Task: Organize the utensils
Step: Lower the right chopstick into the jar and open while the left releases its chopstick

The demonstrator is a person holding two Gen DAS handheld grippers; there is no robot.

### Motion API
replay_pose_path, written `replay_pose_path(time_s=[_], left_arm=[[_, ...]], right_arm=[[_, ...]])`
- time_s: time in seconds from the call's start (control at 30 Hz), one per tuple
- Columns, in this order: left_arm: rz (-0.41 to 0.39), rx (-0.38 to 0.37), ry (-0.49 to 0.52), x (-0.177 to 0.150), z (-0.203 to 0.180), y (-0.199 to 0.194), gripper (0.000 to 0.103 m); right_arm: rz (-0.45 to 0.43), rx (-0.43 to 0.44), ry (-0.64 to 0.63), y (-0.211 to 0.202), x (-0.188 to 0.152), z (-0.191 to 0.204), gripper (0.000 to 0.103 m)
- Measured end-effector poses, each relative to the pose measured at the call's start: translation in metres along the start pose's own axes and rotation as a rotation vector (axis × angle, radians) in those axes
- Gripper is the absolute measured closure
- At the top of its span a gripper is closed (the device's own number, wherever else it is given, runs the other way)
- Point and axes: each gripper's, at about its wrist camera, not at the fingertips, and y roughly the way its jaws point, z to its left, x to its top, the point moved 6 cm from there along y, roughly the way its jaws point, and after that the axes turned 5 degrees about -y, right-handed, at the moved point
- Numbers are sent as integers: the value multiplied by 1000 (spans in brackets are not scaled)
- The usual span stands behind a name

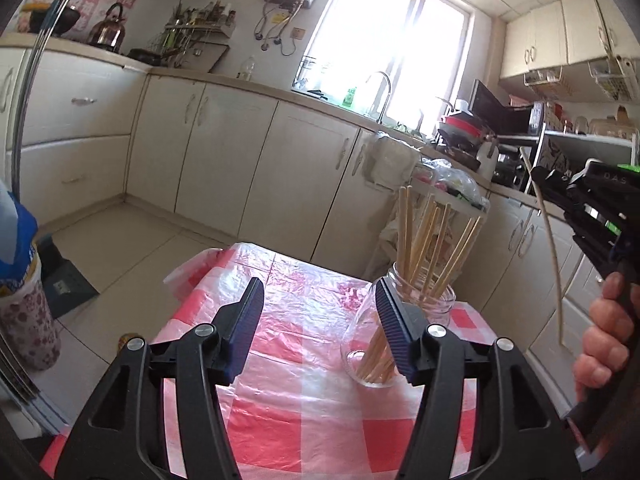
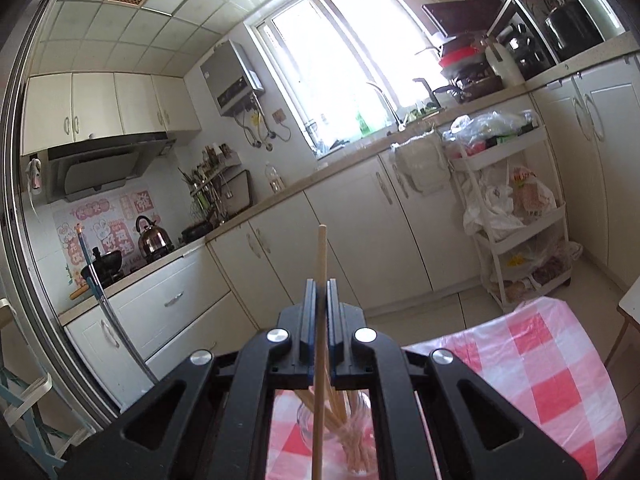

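A clear glass jar (image 1: 362, 344) stands on the red-and-white checked table cover (image 1: 288, 400) and holds several wooden chopsticks (image 1: 424, 240). My left gripper (image 1: 320, 312) is open and empty, its right finger (image 1: 394, 332) in front of the jar. My right gripper (image 2: 320, 304) is shut on a single wooden chopstick (image 2: 320, 344), held upright above the jar (image 2: 340, 432). In the left wrist view that chopstick (image 1: 550, 256) hangs to the right of the jar, gripped by the right gripper (image 1: 548, 178).
Cream kitchen cabinets (image 1: 224, 152) run along the far walls under a window (image 1: 388, 40). A white trolley (image 2: 516, 216) with bags stands by the counter. A flowered container (image 1: 24, 320) sits at the left. The table's far edge (image 1: 280, 256) drops to the tiled floor.
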Motion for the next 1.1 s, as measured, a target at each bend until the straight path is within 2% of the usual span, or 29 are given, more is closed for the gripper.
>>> replay_pose_path(time_s=[0.17, 0.3, 0.6, 0.87, 1.1], left_arm=[[-14, -28, -39, -1, 3, 1, 46], [-4, -48, -59, -3, 6, 4, 44], [14, -59, -93, -4, 13, 12, 42], [19, -45, -101, -5, 18, 14, 41], [28, -30, -105, -8, 19, 17, 38]], right_arm=[[-108, -58, -35, 31, 16, 9, 98], [-158, -113, -79, 55, 13, 13, 98], [-150, -156, -192, 85, -21, 22, 98], [-108, -151, -278, 78, -48, 33, 98], [-40, -140, -295, 67, -72, 32, 98]])
